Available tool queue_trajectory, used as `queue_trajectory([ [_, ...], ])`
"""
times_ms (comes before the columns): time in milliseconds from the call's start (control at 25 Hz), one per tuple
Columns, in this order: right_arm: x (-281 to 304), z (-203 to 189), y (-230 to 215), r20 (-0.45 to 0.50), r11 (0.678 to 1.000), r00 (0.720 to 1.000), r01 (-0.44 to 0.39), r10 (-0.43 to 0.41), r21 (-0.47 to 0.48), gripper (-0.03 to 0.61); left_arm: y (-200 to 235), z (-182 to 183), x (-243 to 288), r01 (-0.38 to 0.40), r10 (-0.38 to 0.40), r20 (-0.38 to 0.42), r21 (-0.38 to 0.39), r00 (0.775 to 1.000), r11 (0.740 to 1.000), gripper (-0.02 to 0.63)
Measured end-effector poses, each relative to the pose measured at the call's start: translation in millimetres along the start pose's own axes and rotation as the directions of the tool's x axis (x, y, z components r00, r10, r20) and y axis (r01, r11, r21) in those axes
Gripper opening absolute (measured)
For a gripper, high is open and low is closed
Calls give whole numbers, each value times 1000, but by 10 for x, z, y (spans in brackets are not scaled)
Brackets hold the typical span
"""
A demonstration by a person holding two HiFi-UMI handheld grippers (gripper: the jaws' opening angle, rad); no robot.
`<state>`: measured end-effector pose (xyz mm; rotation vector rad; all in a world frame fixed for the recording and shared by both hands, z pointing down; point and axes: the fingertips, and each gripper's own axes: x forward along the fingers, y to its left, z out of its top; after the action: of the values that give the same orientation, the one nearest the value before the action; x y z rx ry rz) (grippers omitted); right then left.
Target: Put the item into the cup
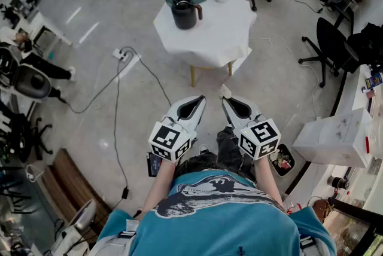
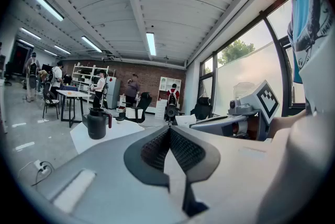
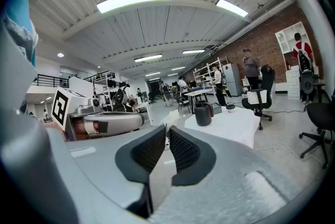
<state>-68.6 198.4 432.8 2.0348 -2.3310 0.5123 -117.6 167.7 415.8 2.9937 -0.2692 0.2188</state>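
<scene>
Distance first: right gripper (image 1: 225, 98) pinches a small white item (image 1: 225, 91) at its tips, left gripper (image 1: 201, 98) jaws together on nothing, black cup (image 1: 184, 13) on table (image 1: 224, 33) well ahead; step close, centre over its mouth, then release.

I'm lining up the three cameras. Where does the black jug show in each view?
Head view: the black jug is at top centre, on the left part of the white table.
Left gripper view: the jug is left of centre, beyond the jaws, on the same table.
Right gripper view: the jug is right of centre, just above the jaws, on that table.
Shared landmark: the white table.
</scene>
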Motion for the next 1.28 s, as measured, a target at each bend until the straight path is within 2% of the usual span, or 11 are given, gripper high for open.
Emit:
queue_trajectory([
  [560,262,121,-321,5,1000,1000,-18,18,6,28,275,45,261,-56,56,-1,-16,998,998,12],
  [880,465,325,-786,-5,999,999,-54,54,0,28,560,222,705,-117,118,19,-34,993,993,12],
  [1280,643,616,-1363,-24,991,992,-128,128,-25,29,687,500,1312,-183,185,49,-42,981,982,12],
])
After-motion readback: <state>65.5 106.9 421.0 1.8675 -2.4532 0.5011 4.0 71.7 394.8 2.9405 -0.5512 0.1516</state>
